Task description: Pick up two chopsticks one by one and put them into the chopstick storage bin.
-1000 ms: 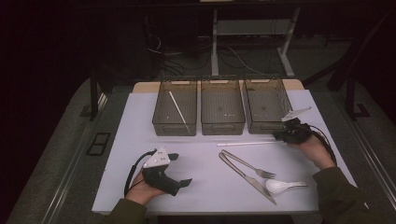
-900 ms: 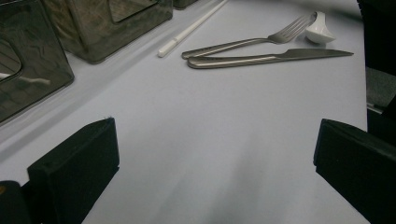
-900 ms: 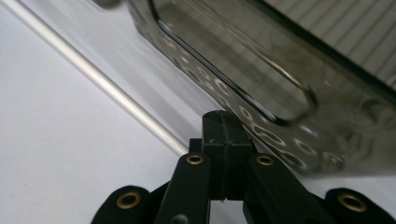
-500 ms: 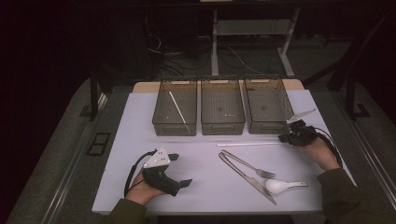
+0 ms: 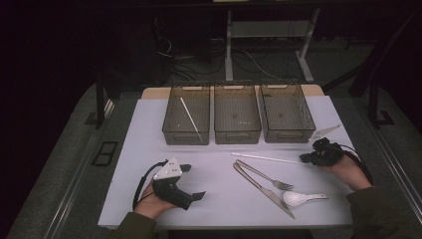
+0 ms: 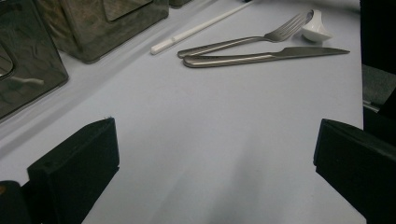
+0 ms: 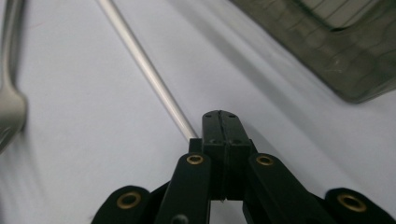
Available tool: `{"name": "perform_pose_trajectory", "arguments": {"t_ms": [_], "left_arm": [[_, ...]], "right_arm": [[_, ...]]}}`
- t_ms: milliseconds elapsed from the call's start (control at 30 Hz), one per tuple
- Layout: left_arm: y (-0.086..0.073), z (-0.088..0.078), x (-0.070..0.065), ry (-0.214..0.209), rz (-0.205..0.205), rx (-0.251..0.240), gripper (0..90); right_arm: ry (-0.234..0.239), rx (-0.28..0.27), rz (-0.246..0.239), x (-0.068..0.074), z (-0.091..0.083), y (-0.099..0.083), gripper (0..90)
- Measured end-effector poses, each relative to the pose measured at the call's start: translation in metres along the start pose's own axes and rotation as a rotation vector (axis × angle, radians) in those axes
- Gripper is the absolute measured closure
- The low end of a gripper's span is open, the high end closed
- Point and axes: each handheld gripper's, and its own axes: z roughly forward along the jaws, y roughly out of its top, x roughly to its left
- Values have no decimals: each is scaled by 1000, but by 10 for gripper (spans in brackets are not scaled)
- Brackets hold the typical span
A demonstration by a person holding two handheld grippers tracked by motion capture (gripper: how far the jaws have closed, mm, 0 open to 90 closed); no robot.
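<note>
Nearest me, at about seven o'clock on the tabletop (image 5: pixel 124 149), my left gripper (image 5: pixel 191 188) rests in my hand with its fingers (image 6: pixel 74 170) spread wide and nothing between them; it looks idle. Toward five o'clock lie the spoon (image 5: pixel 302 197), the knife (image 5: pixel 263 187) and the fork (image 5: pixel 266 175), all loose on the white surface, the fork and knife close together at their handle ends and fanning apart toward me. Just beyond them, running across toward three o'clock, is the white chopstick (image 5: pixel 266 158). My right gripper (image 5: pixel 304 159) sits at its three o'clock end; in the right gripper view the fingers (image 7: pixel 222 133) are pressed fully together and the chopstick's end (image 7: pixel 187 128) meets them just at their left side, so it looks beside them rather than clamped, though I cannot tell for certain whether the tip is pinched. Farthest off, at twelve o'clock, stand three grey bins in a row: the left bin (image 5: pixel 186 115) already holds one white chopstick (image 5: pixel 190 118), while the middle bin (image 5: pixel 237 114) and right bin (image 5: pixel 287 113) look empty. I judge the sorting barely begun: one piece is stowed, the second chopstick is being worked on, and fork, knife and spoon are left.
</note>
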Motion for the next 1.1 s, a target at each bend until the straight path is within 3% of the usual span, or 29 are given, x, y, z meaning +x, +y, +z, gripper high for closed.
{"name": "perform_pose_trajectory", "arguments": {"t_ms": [233,333,467,667,1100], "left_arm": [[0,0,0,0,0,1,0],[0,0,0,-2,2,4,0],[0,1,0,-2,1,3,0],[0,1,0,0,0,1,0],[0,1,0,-1,0,2,0]], "right_arm": [[18,13,-22,10,-4,-5,897],[37,-15,-12,9,-8,-2,872],[81,-57,-28,15,-14,8,757],[109,-97,-41,22,-13,24,637],[194,-143,-100,39,10,65,587]]}}
